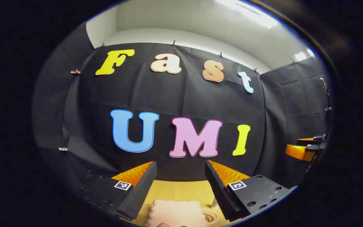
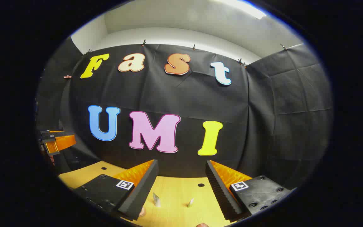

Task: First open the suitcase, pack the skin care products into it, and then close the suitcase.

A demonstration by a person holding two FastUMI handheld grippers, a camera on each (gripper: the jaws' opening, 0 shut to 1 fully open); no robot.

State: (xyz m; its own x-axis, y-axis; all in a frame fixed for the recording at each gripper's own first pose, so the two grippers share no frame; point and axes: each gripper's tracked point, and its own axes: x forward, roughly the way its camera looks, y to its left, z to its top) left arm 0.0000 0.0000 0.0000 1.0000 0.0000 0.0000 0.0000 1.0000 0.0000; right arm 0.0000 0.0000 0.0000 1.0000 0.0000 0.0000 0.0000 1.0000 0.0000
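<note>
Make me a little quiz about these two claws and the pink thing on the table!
1. True or false: the left claw is squeezing the pink suitcase.
2. The table is: A wooden, B glass, C covered with red cloth?
3. Fill in: both claws are wide ____.

Key: 1 false, the suitcase lies below the spread fingers, untouched. 2 A. 3 open; the right claw holds nothing either.

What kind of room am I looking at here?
Probably a small recording booth: black cloth wall clipped up all round, a wooden table in front, and a handheld claw with tracking markers, the other claw beside it.
</note>
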